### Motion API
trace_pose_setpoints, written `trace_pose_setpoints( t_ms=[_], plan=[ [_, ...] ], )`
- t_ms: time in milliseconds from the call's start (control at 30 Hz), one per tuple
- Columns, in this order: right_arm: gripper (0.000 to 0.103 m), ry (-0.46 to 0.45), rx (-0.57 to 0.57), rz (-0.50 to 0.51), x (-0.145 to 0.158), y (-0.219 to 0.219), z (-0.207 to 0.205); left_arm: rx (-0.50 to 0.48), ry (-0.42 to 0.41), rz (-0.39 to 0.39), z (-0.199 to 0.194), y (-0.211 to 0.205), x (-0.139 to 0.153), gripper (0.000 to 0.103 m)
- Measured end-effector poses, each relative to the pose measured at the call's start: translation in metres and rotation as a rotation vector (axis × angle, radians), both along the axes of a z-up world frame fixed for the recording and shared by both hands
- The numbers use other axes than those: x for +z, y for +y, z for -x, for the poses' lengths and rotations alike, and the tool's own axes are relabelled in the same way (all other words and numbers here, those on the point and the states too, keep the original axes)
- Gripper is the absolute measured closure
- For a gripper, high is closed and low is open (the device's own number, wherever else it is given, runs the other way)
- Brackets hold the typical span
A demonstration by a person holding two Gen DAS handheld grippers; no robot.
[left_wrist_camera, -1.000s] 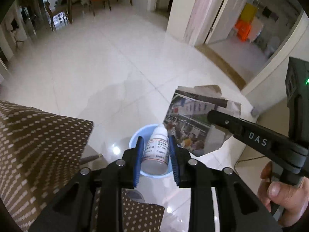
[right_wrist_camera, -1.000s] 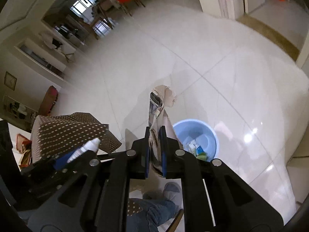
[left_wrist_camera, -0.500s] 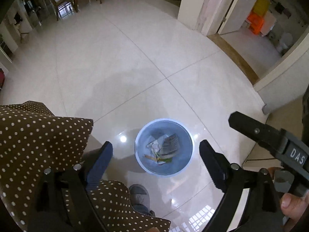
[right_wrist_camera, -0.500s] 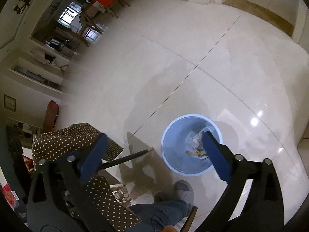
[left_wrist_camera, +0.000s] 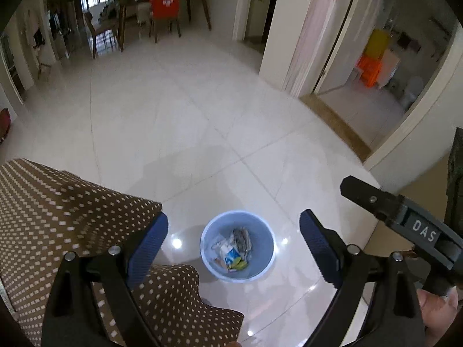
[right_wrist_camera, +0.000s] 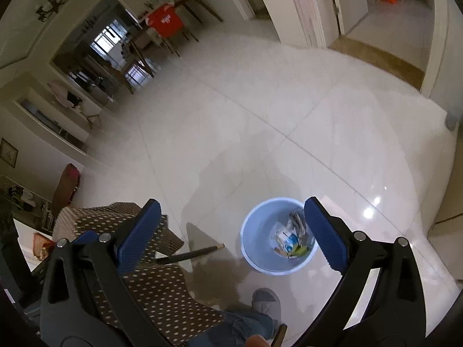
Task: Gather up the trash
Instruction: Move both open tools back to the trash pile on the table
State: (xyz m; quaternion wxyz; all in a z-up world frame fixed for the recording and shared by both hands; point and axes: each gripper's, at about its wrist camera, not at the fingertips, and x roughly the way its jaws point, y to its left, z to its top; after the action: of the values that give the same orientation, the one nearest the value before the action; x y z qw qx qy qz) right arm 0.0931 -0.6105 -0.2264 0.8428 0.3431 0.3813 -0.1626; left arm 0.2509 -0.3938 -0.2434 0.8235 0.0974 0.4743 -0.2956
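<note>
- Both grippers hang above the blue bin (left_wrist_camera: 237, 245), which stands on the pale tiled floor (left_wrist_camera: 202, 121) in the lower middle of the left wrist view and lower right of the right wrist view.
- Left gripper (left_wrist_camera: 233, 245): jaws spread wide, nothing between the blue pads. They have just been opening; the gap frames the bin below.
- Right gripper (right_wrist_camera: 231, 225): likewise released and empty, jaws having just been opening. Its right pad overlaps the bin rim in the picture but is well above it.
- Trash (right_wrist_camera: 292, 237) lies at the bottom of the bin: a crumpled sheet of printed paper, a white bottle or packet with blue print, and small yellow-green scraps. We cannot tell the pieces apart further.
- Progress, as we judge it: this drop is done, with items inside the bin and none on the floor around it. Whether more rubbish waits elsewhere we cannot tell.
- Edges: the brown dotted cloth (left_wrist_camera: 72, 217) hangs over a corner at lower left, just beside the left pad. A thin dark rod (right_wrist_camera: 191, 254) pokes out from under it toward the bin.
- The person's slippered foot (right_wrist_camera: 266, 303) is near the bin at the bottom edge.
- Open room: floor is bare above and to the right of the bin, up to the doorway (left_wrist_camera: 347, 127).
</note>
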Motion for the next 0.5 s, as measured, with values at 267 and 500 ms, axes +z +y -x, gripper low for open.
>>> trace_pose_setpoints(
  t_ms=[267,500],
  plan=[
    [0.006,-0.081,0.03,0.072,0.058,0.04,0.012,-0.004,-0.118,0.088,0.034,0.044,0.066,0.013],
    [0.006,-0.132,0.086,0.117,0.092,0.081,0.011,0.023,-0.192,0.127,0.058,0.089,0.101,0.012]
  ],
)
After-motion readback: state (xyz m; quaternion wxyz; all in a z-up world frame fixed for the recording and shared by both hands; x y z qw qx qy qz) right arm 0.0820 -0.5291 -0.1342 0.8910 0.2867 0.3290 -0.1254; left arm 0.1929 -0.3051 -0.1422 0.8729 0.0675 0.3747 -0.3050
